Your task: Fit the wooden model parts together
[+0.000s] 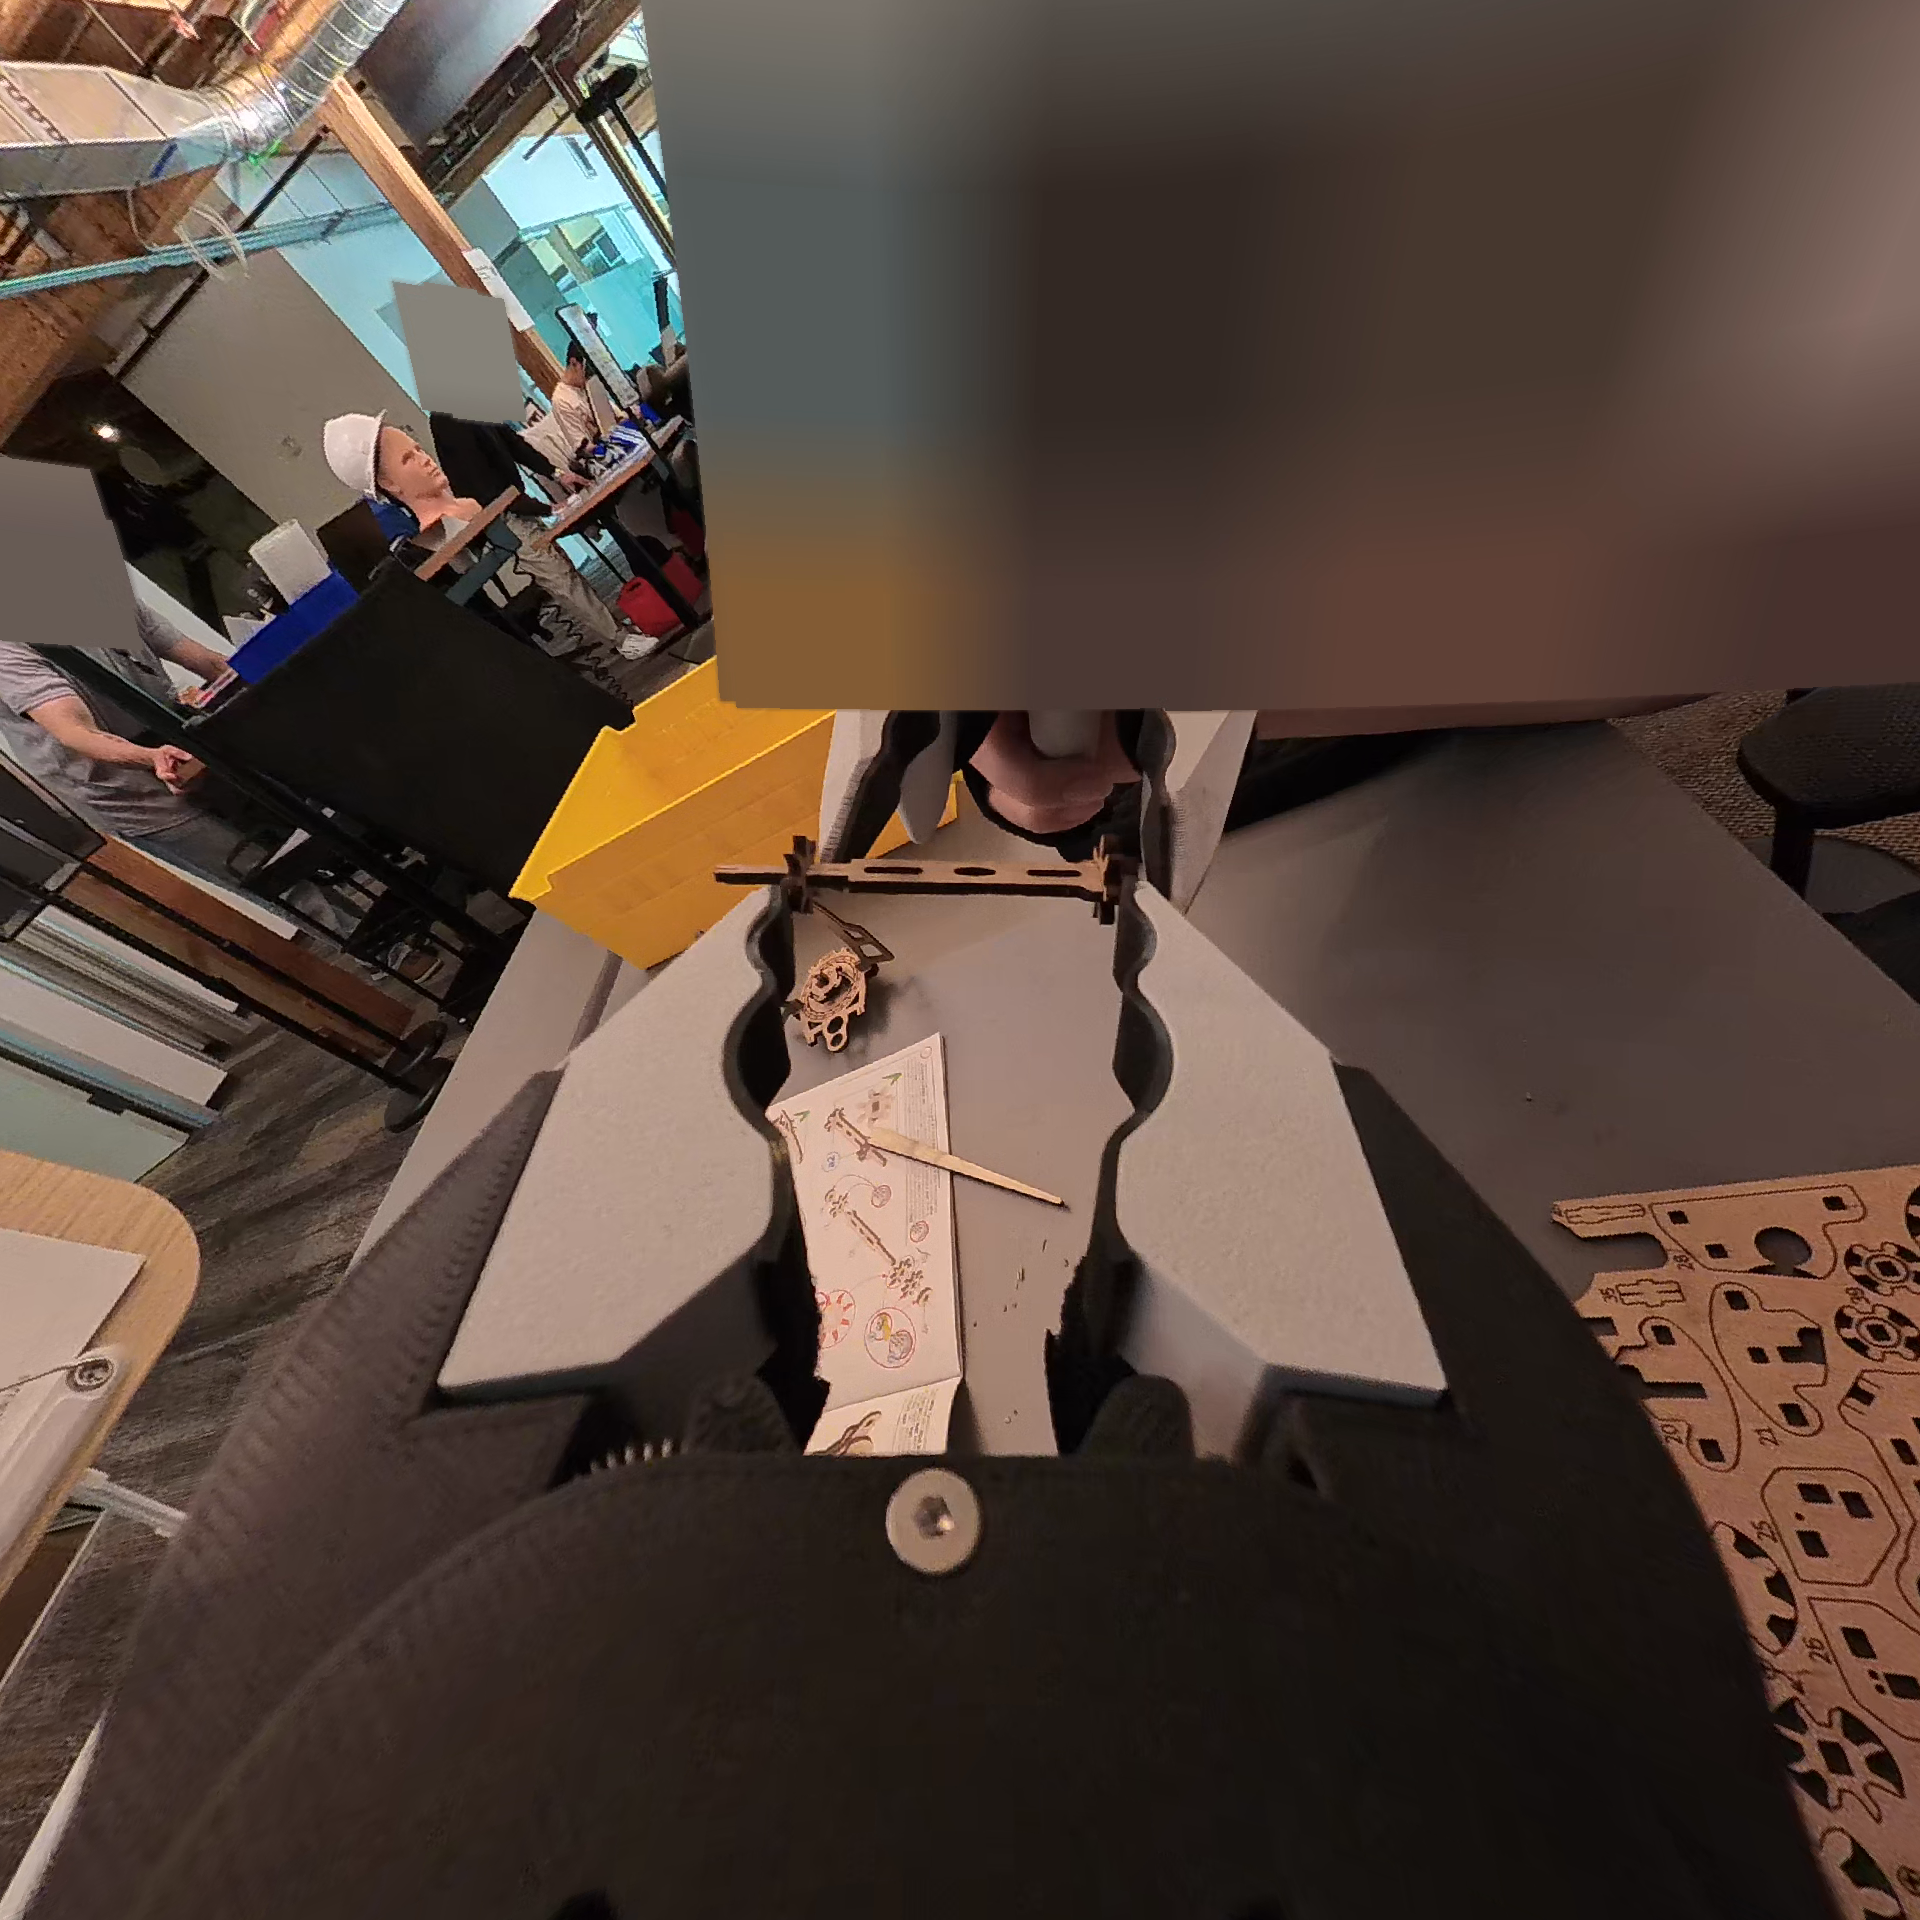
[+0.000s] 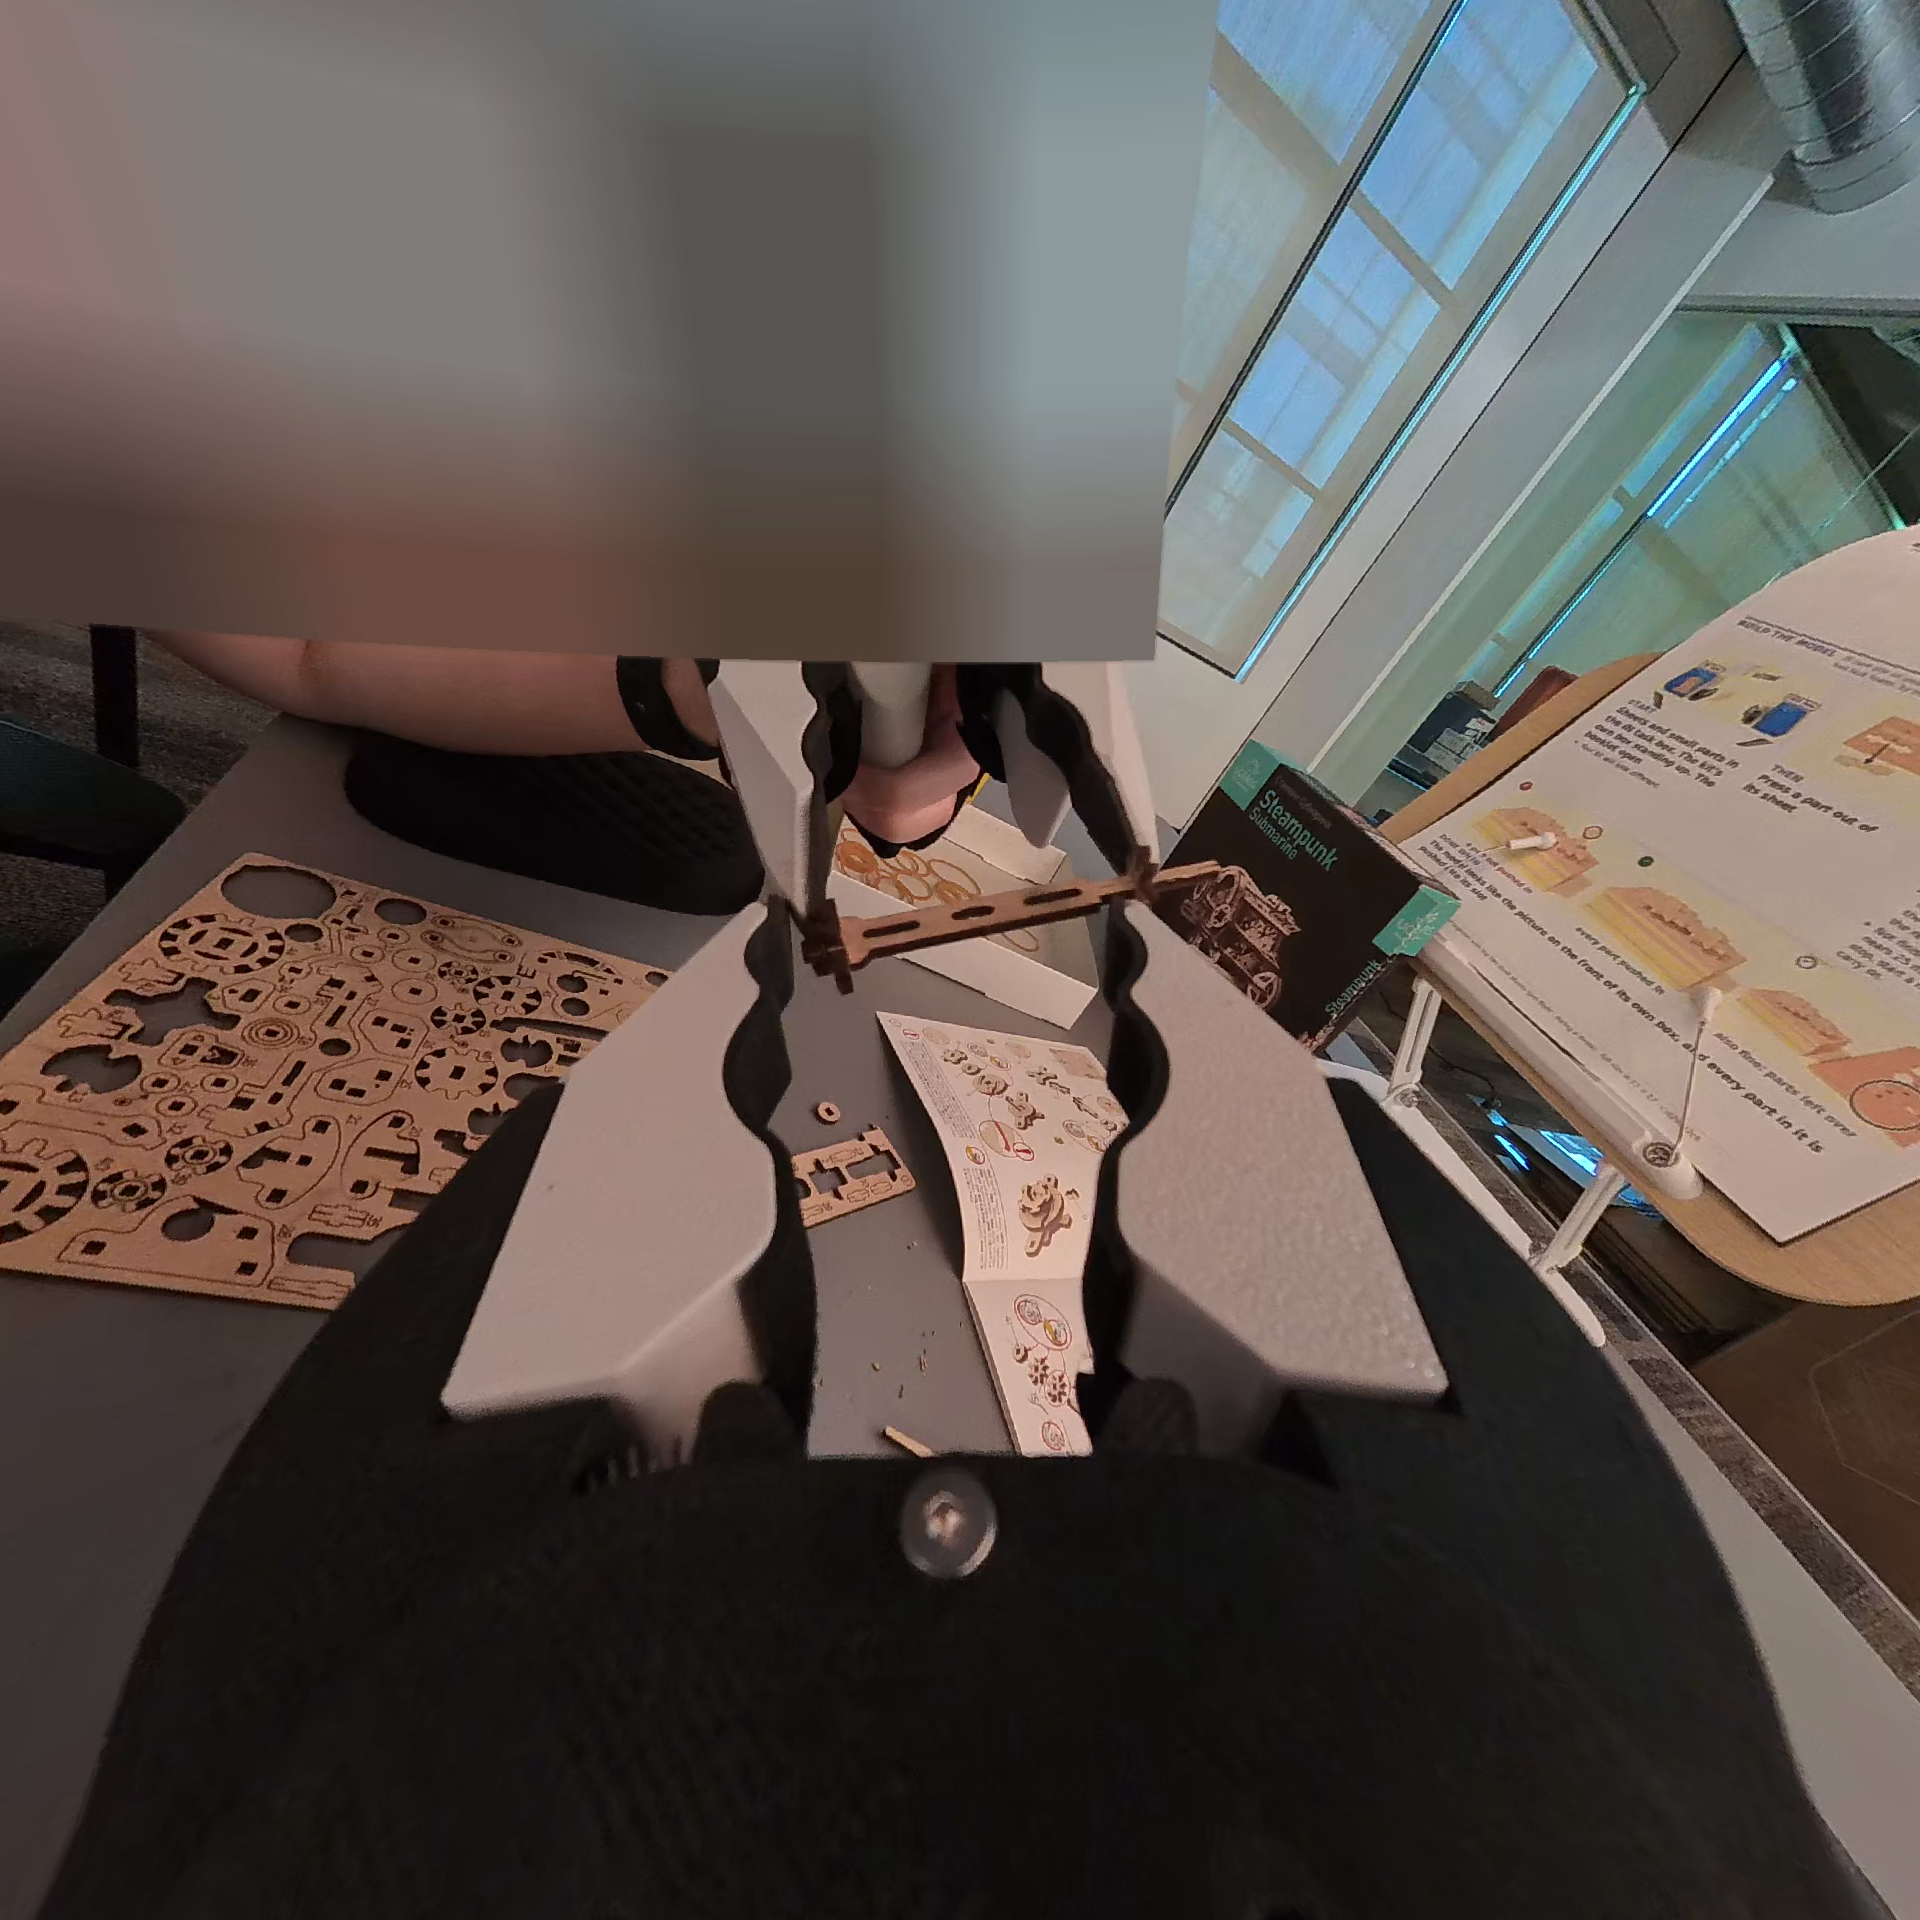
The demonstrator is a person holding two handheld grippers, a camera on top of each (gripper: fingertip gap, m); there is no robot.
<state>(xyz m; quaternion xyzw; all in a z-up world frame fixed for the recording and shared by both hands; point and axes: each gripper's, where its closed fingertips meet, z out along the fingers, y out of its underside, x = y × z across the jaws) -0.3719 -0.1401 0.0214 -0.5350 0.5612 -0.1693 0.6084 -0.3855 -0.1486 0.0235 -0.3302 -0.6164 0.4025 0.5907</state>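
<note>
A slotted wooden bar with a small cross piece on each end hangs level above the grey table. My left gripper has its jaws wide apart. The two cross pieces sit just inside its fingertips, so it grips the bar end to end. My right gripper faces it from the far side, jaws also wide, fingertips close beside the bar; I see no clear grip. A small wooden gear assembly lies on the table below.
A punched wooden parts sheet lies to one side. An open instruction booklet, a thin wooden stick and a small slotted part lie under the grippers. A yellow bin, the kit box and an instruction board stand nearby. The grippers are tip to tip, or close to it.
</note>
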